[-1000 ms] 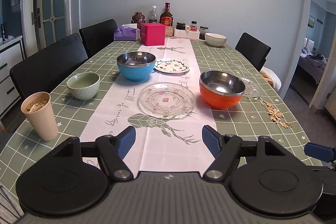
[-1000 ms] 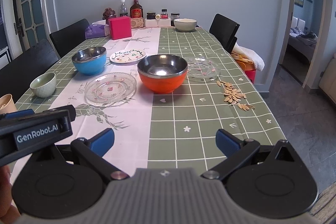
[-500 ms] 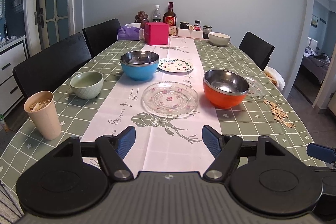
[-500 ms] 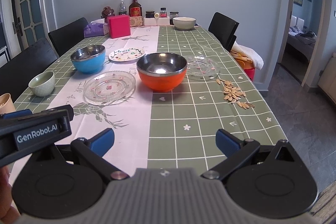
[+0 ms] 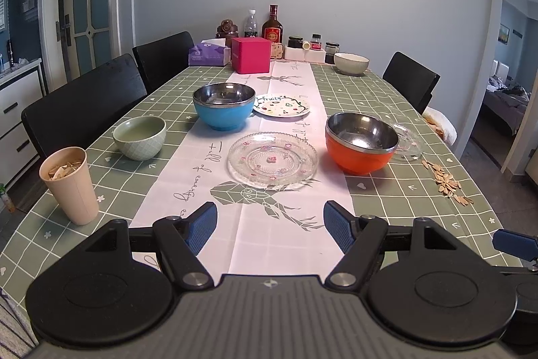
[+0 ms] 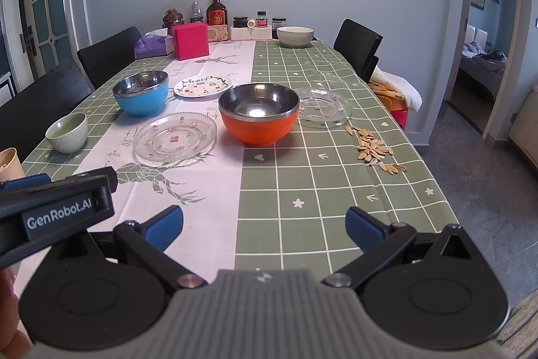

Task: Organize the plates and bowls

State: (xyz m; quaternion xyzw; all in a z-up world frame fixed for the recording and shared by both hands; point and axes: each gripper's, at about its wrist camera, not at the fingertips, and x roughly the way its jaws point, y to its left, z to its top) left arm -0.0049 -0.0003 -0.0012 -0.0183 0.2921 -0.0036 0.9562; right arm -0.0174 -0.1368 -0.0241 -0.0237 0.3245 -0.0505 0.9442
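Nothing gathered yet, I judge; I hold both tools short of the dishes. Left gripper [image 5: 270, 226] and right gripper [image 6: 264, 224]: jaws spread wide, empty, touching nothing. Clear glass plate [image 5: 272, 158] lies nearest on the tabletop [image 5: 403, 201], orange steel-lined bowl [image 6: 259, 113] beside it. Next: reach forward, straddle a rim.

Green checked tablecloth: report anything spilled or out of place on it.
A scatter of pale sunflower seeds lies loose on the green checked tablecloth, near its right edge beside the clear glass plate behind the orange steel-lined bowl. Nothing else looks askew.
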